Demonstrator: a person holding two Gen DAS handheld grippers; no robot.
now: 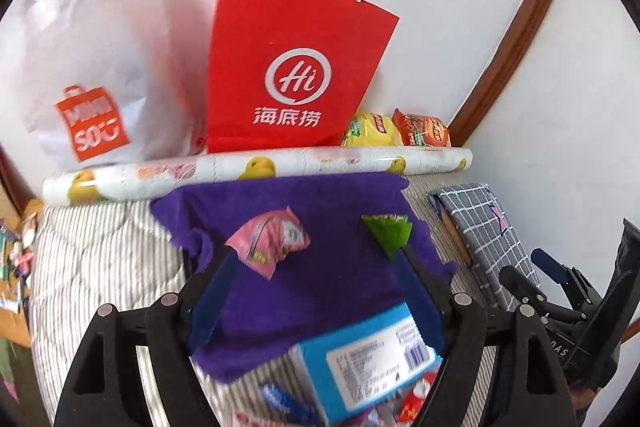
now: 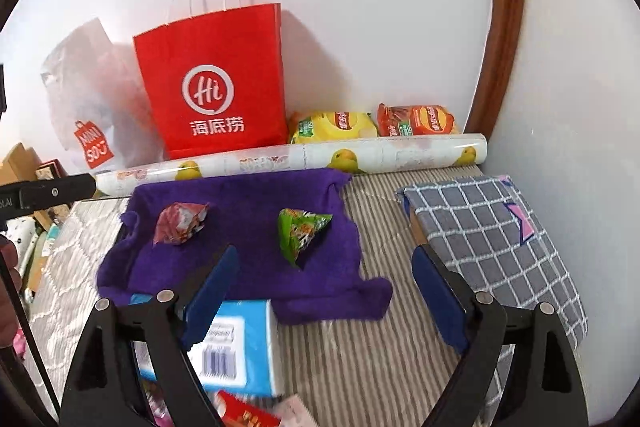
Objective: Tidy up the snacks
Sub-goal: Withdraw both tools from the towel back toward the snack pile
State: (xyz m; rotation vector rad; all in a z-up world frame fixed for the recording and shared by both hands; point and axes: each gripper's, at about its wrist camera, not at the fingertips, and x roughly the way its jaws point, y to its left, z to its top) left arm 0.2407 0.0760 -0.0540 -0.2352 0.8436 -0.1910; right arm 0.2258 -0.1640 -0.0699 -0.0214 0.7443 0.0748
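Snacks on the purple cloth (image 1: pixel 320 267) are the whole story right now, so let's take everything off that cloth. The pink snack packet (image 1: pixel 269 241) sits on its left half, the green triangular packet (image 1: pixel 389 231) on its right half, the two well apart. Left gripper (image 1: pixel 316 259) hangs above the cloth's near side, jaws spread wide and holding nothing, and look at the line-up: the pink packet lies just ahead of its left finger, the green one just ahead of its right finger, so neither is centred in the gap. Right gripper (image 2: pixel 324 263) is also wide open and empty, parked off the cloth's right-hand near corner; in its view the green packet (image 2: pixel 302 229) lies ahead and a little left of centre, its long axis running from the far side of the cloth down toward the gripper, pointed end nearest. The reddish-pink packet (image 2: pixel 180 223) is far off to the left of that. My call: green belongs to the right gripper, pink to the left, and each needs a small sideways shift first. The blue box (image 2: pixel 240 347) lies at the cloth's near edge, under both grippers. Beyond the far edge: a duck-print roll (image 1: pixel 260 169), then the red paper bag (image 1: pixel 296 67) and two chip bags (image 2: pixel 372 123).
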